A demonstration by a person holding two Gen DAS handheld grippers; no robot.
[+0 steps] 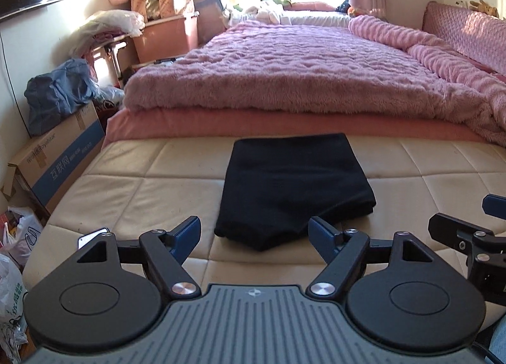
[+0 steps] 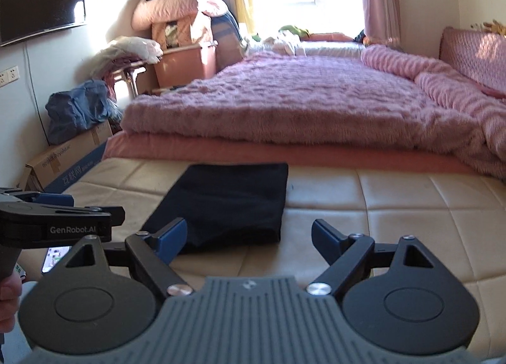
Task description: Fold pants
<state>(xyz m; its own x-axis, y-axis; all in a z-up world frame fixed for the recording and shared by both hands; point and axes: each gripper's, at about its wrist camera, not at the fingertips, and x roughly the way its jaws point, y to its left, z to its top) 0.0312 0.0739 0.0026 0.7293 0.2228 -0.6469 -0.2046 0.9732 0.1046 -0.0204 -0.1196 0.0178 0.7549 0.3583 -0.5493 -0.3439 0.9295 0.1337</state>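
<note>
We had the pants (image 1: 292, 188) lying folded on the mattress (image 1: 132, 180); both the left tool (image 1: 254, 234) and right tool (image 2: 248, 235) gaped, holding nothing, so seemingly only a final check remained

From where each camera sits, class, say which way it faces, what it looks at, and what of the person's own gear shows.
Left wrist: sits on the left claw, facing along the cream mattress at the folded black pants; both open fingers show, and the right claw at the right edge.
Right wrist: sits on the right claw, facing likewise; the pants lie left of centre, the left claw at left.
Shared: pants, mattress, pink blanket.
</note>
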